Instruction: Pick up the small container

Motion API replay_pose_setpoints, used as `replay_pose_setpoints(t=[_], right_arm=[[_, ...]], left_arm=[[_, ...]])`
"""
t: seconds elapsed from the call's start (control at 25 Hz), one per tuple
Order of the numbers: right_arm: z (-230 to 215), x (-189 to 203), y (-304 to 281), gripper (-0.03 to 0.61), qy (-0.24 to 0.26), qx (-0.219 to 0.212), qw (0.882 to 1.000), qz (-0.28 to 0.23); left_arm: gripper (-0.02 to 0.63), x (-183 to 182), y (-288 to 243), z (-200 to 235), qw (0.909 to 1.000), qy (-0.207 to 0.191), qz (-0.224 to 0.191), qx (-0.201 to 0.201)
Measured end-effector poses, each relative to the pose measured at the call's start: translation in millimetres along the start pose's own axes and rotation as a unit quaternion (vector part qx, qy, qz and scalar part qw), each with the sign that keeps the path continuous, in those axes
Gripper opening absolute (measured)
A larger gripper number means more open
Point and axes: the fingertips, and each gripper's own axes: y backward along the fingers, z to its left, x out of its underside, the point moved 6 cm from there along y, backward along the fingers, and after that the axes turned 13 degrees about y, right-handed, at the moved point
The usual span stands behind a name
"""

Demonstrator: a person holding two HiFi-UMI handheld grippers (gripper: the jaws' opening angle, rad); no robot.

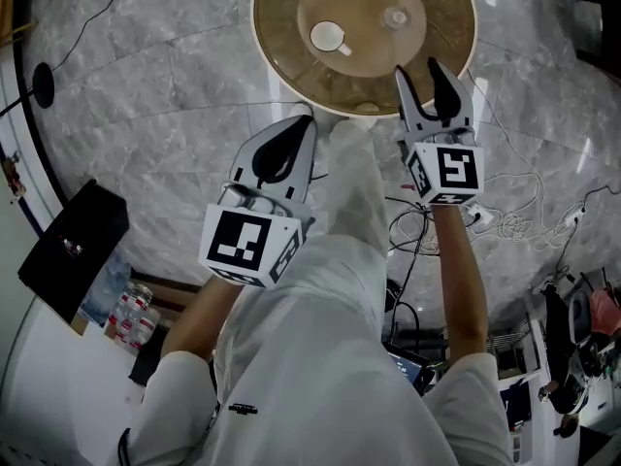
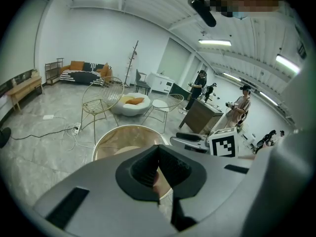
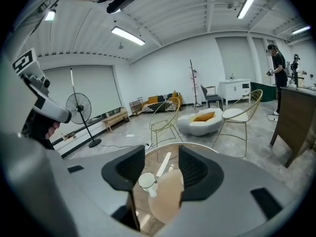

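A small white cup-like container [image 1: 328,37] with a short handle stands on the round glass table [image 1: 267,47], left of its middle. A smaller clear item [image 1: 395,16] sits to its right. My right gripper [image 1: 417,66] hovers over the table's near right edge, open, with nothing between its fingers. In the right gripper view the white container [image 3: 146,180] shows beyond the gap of the right gripper [image 3: 162,154], toward the left jaw. My left gripper [image 1: 309,120] hangs just short of the table's near edge, jaws together and holding nothing. The left gripper view shows the left gripper [image 2: 158,169] shut.
White cables and a power strip [image 1: 505,221] lie on the marble floor to the right. A black case [image 1: 73,246] and some bottles [image 1: 131,314] sit at lower left. Wire chairs [image 3: 165,117], a standing fan [image 3: 79,107] and people [image 2: 242,107] stand farther off in the room.
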Motion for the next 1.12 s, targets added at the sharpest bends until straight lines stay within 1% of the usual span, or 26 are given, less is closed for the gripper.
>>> replay_pose_setpoints(t=[0.12, 0.56, 0.72, 0.76, 0.84, 0.96, 1.12], right_arm=[[-5, 12, -15, 0.220, 0.003, -0.002, 1.000, 0.009], [-31, 63, -64, 0.270, 0.013, -0.003, 0.999, 0.042], [-37, 86, -80, 0.276, -0.012, -0.024, 0.998, 0.053], [-37, 90, -86, 0.279, -0.012, -0.030, 0.998, 0.055], [-36, 98, -96, 0.313, -0.004, -0.038, 0.997, 0.062], [-38, 111, -107, 0.339, -0.001, -0.041, 0.996, 0.074], [-42, 125, -121, 0.359, 0.022, -0.034, 0.996, 0.084]], left_arm=[[0.018, 9, -13, 1, 0.9999, 0.009, 0.007, -0.003], [0.018, 32, -53, 15, 0.9987, 0.042, 0.018, -0.022], [0.018, 38, -67, 22, 0.9980, 0.054, 0.021, -0.027], [0.018, 39, -70, 24, 0.9979, 0.055, 0.021, -0.028], [0.018, 43, -74, 28, 0.9975, 0.058, 0.025, -0.031], [0.018, 50, -81, 33, 0.9968, 0.064, 0.031, -0.035], [0.018, 58, -91, 39, 0.9961, 0.070, 0.035, -0.040]])
